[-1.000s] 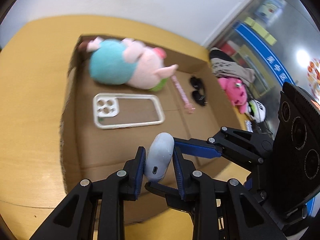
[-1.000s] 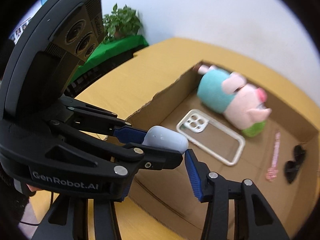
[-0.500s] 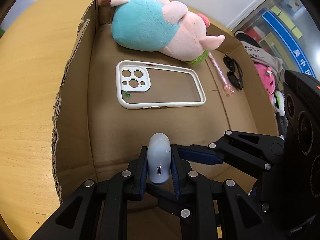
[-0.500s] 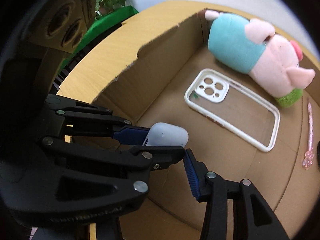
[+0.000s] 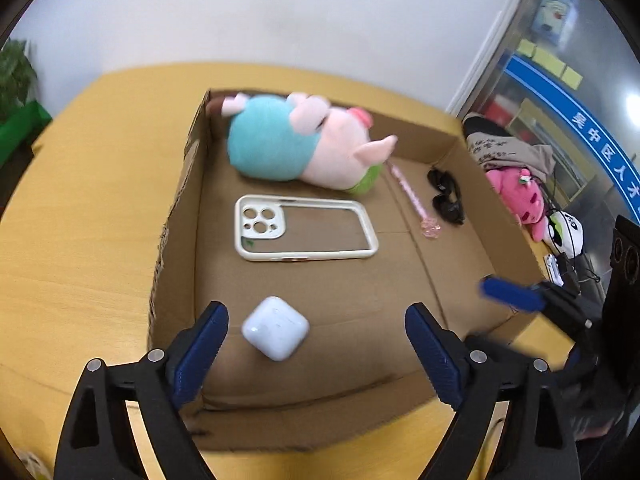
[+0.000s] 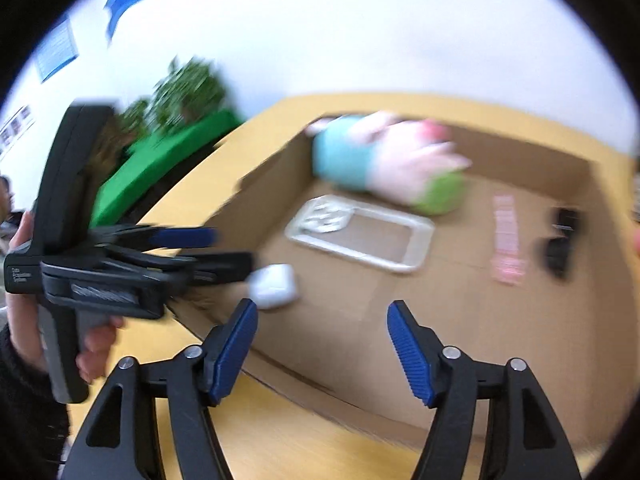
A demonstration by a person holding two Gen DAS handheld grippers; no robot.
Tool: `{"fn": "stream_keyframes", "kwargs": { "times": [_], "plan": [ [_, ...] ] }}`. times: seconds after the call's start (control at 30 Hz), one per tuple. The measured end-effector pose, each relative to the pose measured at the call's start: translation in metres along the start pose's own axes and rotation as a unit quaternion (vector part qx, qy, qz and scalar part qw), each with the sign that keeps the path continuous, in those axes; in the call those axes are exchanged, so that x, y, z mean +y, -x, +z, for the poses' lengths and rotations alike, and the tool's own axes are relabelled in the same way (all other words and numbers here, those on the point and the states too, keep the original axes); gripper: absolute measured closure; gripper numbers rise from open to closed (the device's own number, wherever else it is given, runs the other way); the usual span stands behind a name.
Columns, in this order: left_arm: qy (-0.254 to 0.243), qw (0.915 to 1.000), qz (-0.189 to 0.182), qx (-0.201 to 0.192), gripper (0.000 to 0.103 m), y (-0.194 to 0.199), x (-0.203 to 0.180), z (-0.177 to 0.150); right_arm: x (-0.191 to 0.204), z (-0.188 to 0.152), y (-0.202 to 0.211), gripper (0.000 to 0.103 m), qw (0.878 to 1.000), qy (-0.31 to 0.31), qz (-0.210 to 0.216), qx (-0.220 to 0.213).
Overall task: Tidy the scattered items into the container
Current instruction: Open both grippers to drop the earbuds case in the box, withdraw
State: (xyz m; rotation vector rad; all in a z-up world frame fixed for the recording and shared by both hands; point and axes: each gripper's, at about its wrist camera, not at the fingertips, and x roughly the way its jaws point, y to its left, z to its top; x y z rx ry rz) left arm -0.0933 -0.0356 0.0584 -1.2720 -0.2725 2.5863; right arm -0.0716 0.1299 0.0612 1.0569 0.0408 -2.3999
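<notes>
1. A white earbud case (image 5: 276, 327) lies loose on the floor of the cardboard box (image 5: 472, 148), near the box's front wall, at about 6 o'clock of the box floor in the left wrist view.
2. The left gripper (image 5: 316, 334) has just been opening; its blue-padded jaws stand wide, released, with the earbud case between them but touched by neither pad.
3. The right gripper (image 6: 322, 344) has also just been opening; its jaws are spread and empty, held over the box's near edge.
4. A white phone case (image 5: 306, 227) lies flat mid-box, at 12 o'clock of the earbud case.
5. A plush pig (image 5: 304, 142) in a teal top lies on its side against the far wall, at 12 o'clock of the phone case.
6. A pink wand (image 5: 412, 196) and black sunglasses (image 5: 446, 196) lie side by side at 2 o'clock of the phone case.
7. The box sits on a yellow wooden table (image 5: 80, 208); the right wrist view is motion-blurred, and a hand (image 6: 96, 340) grips the left tool's handle at its 9 o'clock.
</notes>
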Motion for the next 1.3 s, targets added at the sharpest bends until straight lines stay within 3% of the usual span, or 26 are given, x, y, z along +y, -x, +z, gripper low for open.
{"fn": "stream_keyframes", "kwargs": {
  "times": [0.23, 0.4, 0.63, 1.3],
  "plan": [
    [-0.021, 0.9952, 0.073, -0.062, 0.000, -0.014, -0.032, -0.036, -0.080, -0.044, 0.018, 0.026, 0.991, -0.065, -0.115, -0.005],
    [-0.048, 0.9787, 0.147, -0.135, 0.000, -0.027, -0.051, -0.059, -0.076, -0.064, 0.015, 0.021, 0.988, -0.040, -0.133, -0.062],
    [-0.048, 0.9665, 0.152, -0.201, 0.000, -0.027, -0.048, -0.068, -0.069, -0.076, 0.016, 0.015, 0.974, -0.029, -0.168, -0.153],
    [-0.044, 0.9648, 0.155, -0.208, 0.000, -0.025, -0.050, -0.071, -0.073, -0.071, 0.017, 0.014, 0.973, -0.027, -0.170, -0.153]
  ]
}}
